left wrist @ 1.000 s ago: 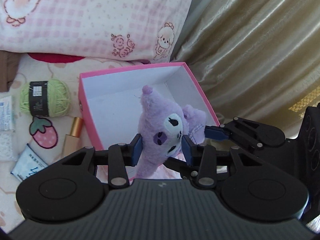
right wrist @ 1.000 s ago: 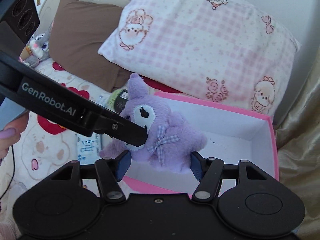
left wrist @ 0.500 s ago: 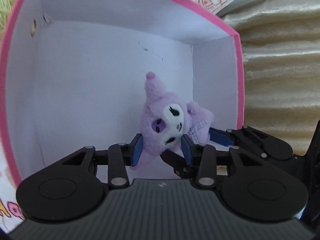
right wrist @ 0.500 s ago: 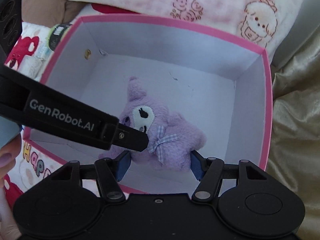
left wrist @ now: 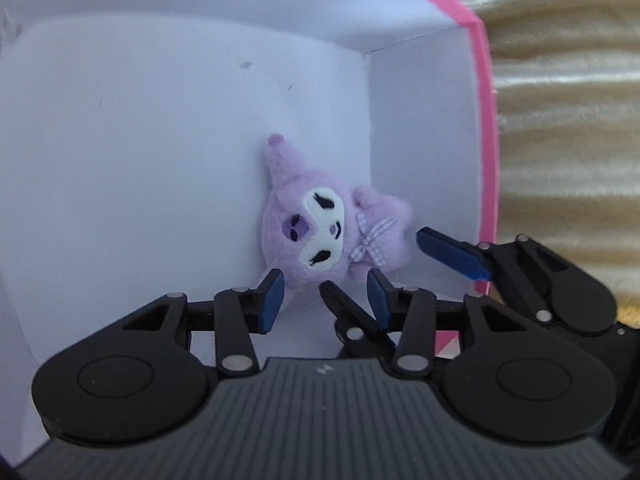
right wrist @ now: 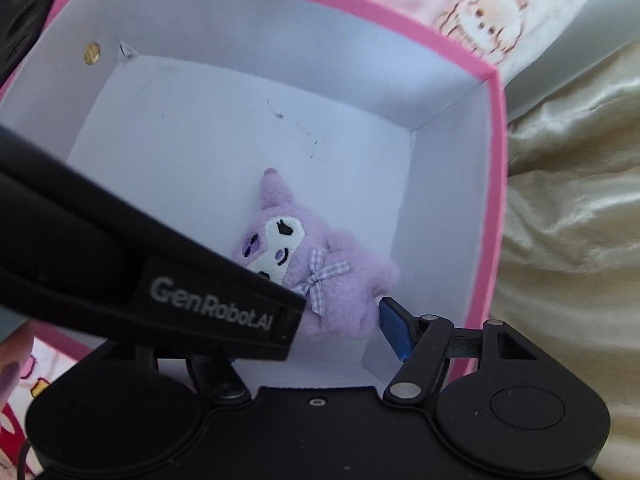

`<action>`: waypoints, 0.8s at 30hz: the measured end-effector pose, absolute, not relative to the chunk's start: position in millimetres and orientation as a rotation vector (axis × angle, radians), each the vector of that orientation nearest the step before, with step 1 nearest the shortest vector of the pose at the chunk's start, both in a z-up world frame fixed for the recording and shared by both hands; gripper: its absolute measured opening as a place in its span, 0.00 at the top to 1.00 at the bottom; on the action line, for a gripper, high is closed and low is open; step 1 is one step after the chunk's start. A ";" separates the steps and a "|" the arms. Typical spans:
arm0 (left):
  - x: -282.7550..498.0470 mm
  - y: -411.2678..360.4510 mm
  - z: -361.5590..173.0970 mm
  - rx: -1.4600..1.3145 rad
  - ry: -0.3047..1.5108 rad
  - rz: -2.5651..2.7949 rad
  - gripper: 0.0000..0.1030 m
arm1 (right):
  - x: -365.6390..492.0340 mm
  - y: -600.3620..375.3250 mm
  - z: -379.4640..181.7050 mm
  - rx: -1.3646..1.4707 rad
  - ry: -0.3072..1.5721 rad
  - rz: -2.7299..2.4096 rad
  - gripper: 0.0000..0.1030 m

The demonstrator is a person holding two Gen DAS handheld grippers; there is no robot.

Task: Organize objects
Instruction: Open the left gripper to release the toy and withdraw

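A purple plush toy [left wrist: 320,232] with a white face and a checked bow lies on the floor of the pink box [left wrist: 486,128], near its right wall. It also shows in the right wrist view [right wrist: 328,276]. My left gripper [left wrist: 326,296] is open just behind the toy's head, pads clear of it. My right gripper [right wrist: 320,328] is open around the toy's body; its right pad [right wrist: 394,330] shows beside the toy, and its left pad is hidden behind the left gripper's body [right wrist: 160,272].
The box has white inner walls [right wrist: 260,64] and a pink rim. A pink checked pillow [right wrist: 480,12] lies behind the box. A cream curtain [right wrist: 572,220] hangs to the right of it. A patterned bedsheet [right wrist: 24,392] shows at the lower left.
Both grippers have gone down into the box with the toy. The jaws of both have opened, and the toy now rests on the box floor, free of the pads.
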State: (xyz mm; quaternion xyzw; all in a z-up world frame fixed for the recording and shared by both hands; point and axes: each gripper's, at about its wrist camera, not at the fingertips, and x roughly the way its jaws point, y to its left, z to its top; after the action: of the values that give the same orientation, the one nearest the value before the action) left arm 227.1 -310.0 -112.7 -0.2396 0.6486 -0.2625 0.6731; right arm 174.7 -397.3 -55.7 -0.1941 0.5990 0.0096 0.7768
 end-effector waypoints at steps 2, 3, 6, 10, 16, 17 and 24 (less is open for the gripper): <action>222.4 -306.4 -90.9 -0.449 1.409 -0.601 0.55 | 162.7 -395.4 -39.0 -0.385 1.245 0.025 0.26; 219.6 -303.4 -80.0 -0.414 1.384 -0.612 0.52 | 154.7 -393.8 -29.3 -0.364 1.218 0.035 0.26; 208.7 -289.9 -45.6 -0.317 1.310 -0.636 0.49 | 135.0 -384.1 -4.0 -0.333 1.141 0.026 0.25; 200.4 -256.1 -2.8 -0.274 1.258 -0.671 0.48 | 100.3 -367.7 31.4 -0.247 1.043 0.086 0.25; 178.3 -192.4 37.3 -0.196 1.204 -0.665 0.46 | 63.3 -333.7 60.0 -0.176 0.936 0.236 0.24; 168.6 -178.8 43.2 -0.185 1.195 -0.654 0.46 | 56.4 -327.4 63.8 -0.171 0.924 0.267 0.24; 130.0 -127.2 61.1 -0.099 1.181 -0.545 0.43 | 33.8 -282.2 77.5 -0.159 0.863 0.457 0.24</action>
State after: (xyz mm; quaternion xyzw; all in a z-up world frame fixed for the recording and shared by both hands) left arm 130.0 -127.2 61.1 -0.0460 0.5496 -0.2538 0.7946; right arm 33.8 -282.2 77.5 -0.0762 0.4140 0.2191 0.8802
